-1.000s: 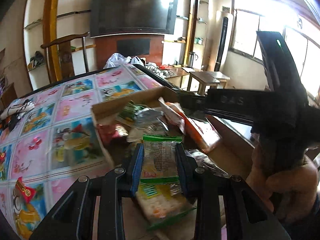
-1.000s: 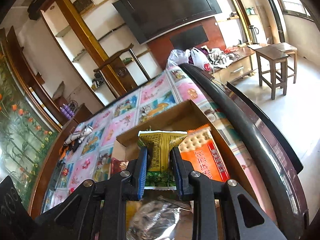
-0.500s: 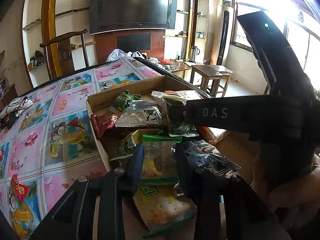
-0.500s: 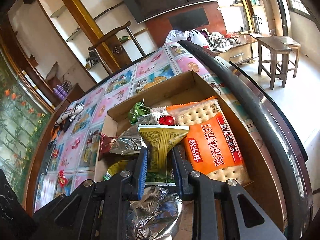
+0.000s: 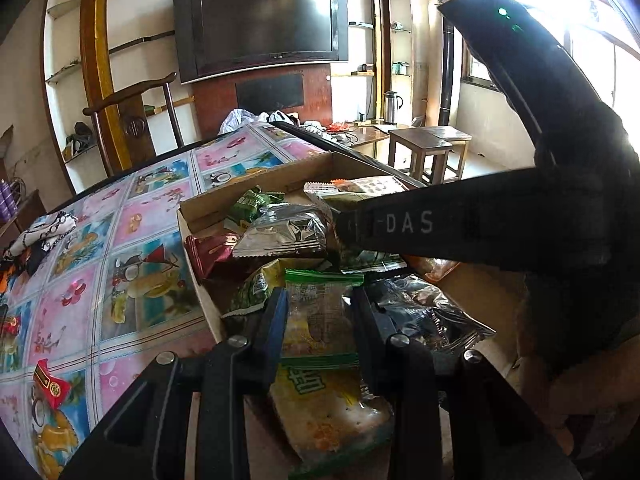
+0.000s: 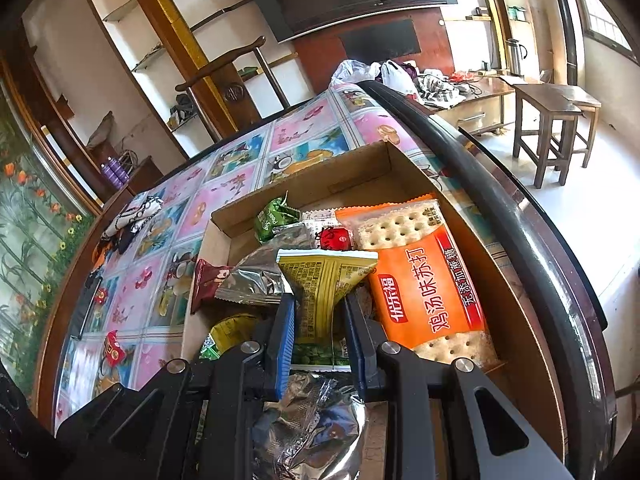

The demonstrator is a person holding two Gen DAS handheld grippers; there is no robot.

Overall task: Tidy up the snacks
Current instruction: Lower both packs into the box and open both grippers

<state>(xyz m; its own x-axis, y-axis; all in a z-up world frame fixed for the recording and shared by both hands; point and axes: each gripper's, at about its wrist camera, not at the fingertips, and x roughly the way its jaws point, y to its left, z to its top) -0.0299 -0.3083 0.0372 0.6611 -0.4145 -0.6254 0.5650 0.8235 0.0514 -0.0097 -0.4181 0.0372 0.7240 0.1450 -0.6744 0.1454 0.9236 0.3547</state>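
Right wrist view, frame centre: the right gripper (image 6: 320, 320) pinches a yellow packet (image 6: 326, 284) above the box (image 6: 396, 160), while the left gripper (image 5: 318, 320) clamps a cracker packet (image 5: 320, 320); either slick wrapper might slip out.

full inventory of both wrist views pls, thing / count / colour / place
cardboard box: 1, brown, on table, holds snacks
cracker pack: 1, orange, box right side
silver packet: 1, foil, box left
green packet: 1, box far end
red packet: 1, dark red, over box left wall
red snack: 1, on tablecloth
tablecloth: 1, pink and blue
left gripper: shut on green-edged pack
right gripper: shut on yellow pack
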